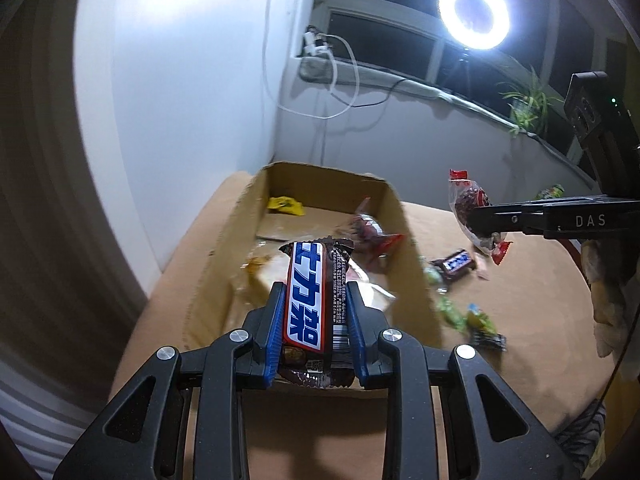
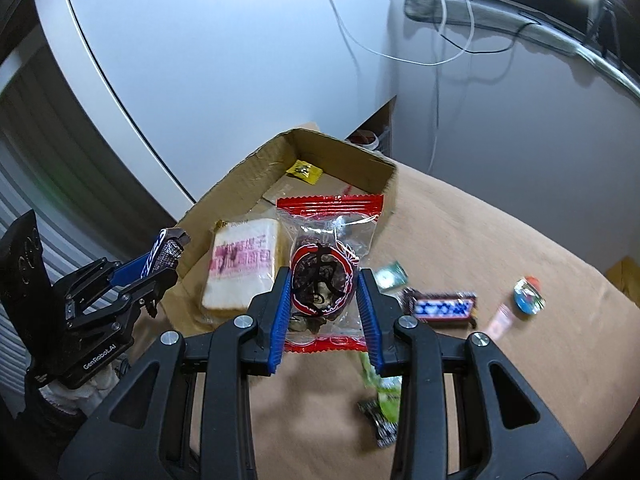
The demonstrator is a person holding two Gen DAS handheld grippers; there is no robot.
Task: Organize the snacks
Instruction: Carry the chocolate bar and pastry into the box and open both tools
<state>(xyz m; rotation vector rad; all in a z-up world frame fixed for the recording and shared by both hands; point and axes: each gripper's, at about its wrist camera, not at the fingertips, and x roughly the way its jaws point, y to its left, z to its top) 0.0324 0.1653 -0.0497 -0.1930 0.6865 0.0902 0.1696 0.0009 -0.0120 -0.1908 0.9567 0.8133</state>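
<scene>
Pinching the chocolate bar lengthwise between my left fingers, I hung nearer over the cardboard box than my right gripper, which clamped the red-edged packet.

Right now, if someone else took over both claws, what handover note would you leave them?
Left claw: shut on the brown chocolate bar with blue lettering, above the open cardboard box.
Right claw: shut on the clear red-edged packet of dark dried fruit.
Done: the yellow sachet and the wrapped white bread slice lie in the box.
Left: drop both held snacks, then collect a second chocolate bar and the small green candies from the tan tabletop.
</scene>
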